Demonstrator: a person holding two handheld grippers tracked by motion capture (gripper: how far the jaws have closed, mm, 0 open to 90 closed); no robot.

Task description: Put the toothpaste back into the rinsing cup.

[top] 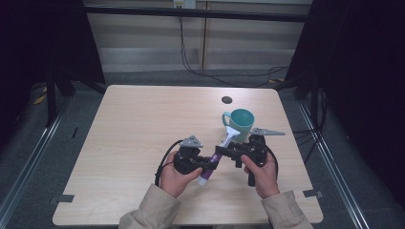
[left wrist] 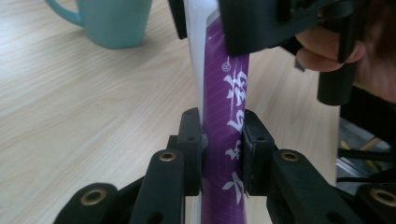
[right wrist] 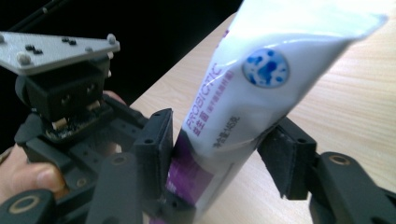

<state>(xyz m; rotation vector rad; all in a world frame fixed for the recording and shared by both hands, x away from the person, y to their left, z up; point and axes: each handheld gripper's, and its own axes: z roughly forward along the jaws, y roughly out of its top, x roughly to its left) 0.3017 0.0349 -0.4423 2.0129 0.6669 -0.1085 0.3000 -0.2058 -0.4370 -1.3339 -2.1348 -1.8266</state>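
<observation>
Purple-and-white tube (left wrist: pixel 224 121) | left tongs (top: pixel 203 164): clamped tight on its purple lower part | right tongs (right wrist: pixel 224 154): partly closed around its white upper part, one pad touching, other just clear | teal mug (top: pixel 239 123) just beyond right tongs, on desk (top: pixel 133 124)

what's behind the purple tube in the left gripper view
Behind the purple tube stand a teal mug on the wooden table and the right tool. The mug's inside is out of frame.
</observation>
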